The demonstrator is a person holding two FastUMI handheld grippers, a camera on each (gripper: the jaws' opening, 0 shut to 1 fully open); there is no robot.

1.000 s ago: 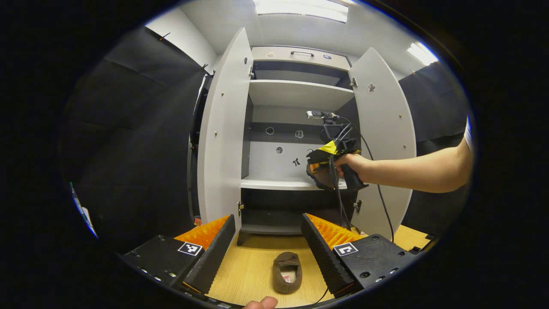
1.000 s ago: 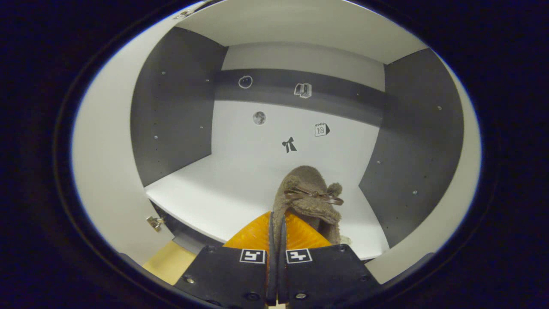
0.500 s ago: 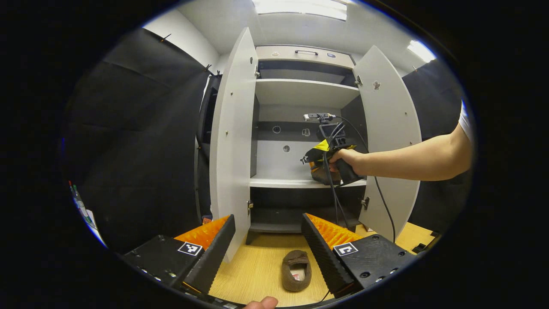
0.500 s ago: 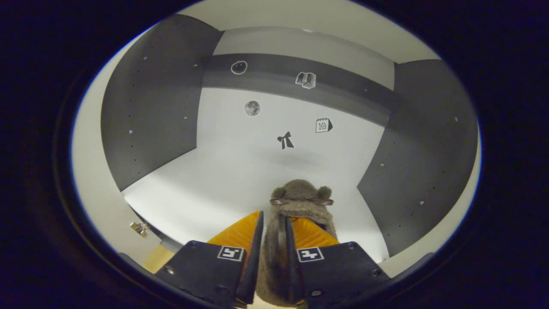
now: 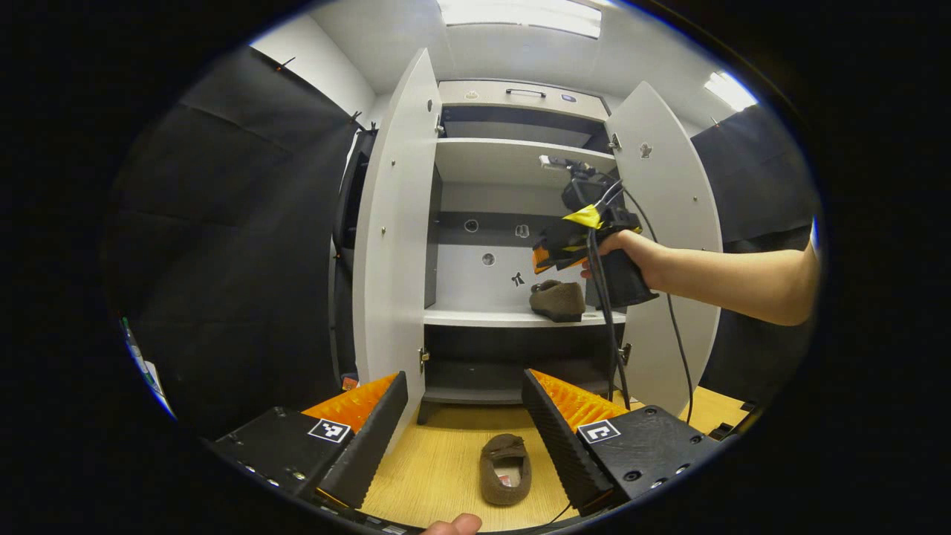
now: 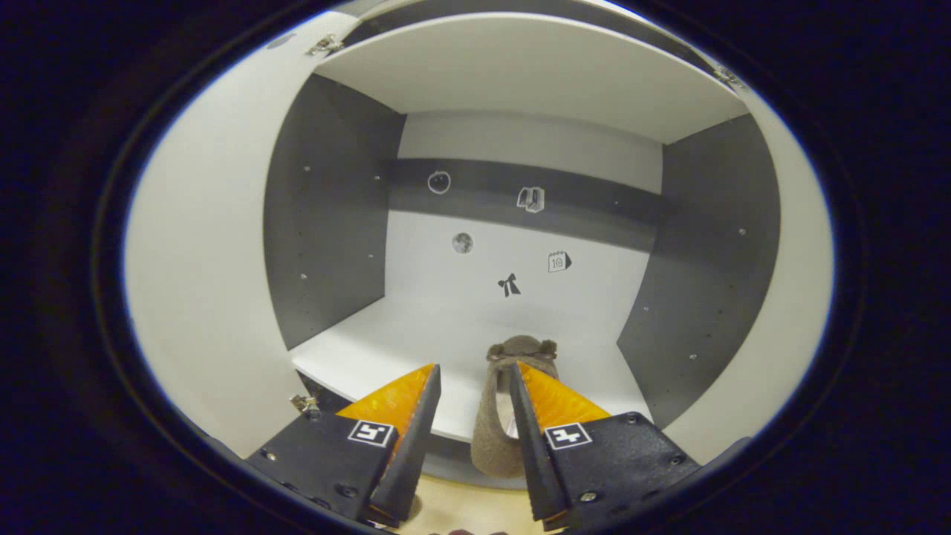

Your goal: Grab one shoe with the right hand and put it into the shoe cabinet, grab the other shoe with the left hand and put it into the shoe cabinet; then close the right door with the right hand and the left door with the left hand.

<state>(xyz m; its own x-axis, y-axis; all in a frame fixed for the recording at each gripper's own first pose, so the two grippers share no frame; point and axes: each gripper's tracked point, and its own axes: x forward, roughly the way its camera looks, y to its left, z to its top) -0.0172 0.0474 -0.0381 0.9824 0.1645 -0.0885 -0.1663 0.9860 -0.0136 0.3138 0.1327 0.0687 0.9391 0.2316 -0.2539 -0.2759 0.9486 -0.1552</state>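
The shoe cabinet stands with its left door and right door wide open. One brown furry shoe lies on the middle shelf, toe pointing inward. In the right gripper view this shoe lies with its heel at the shelf's front edge. My right gripper is open and apart from it, just above and behind the heel. A hand holds that gripper above the shoe. The other brown shoe lies on the wooden floor, below my open left gripper.
A black cable hangs from the right gripper down in front of the cabinet's right side. The cabinet has an upper shelf and a dark lower compartment. A thumb shows at the bottom edge.
My right gripper opened, let go of the shoe on the middle shelf, and drew back and up. The left gripper stayed nearly still over the floor shoe.
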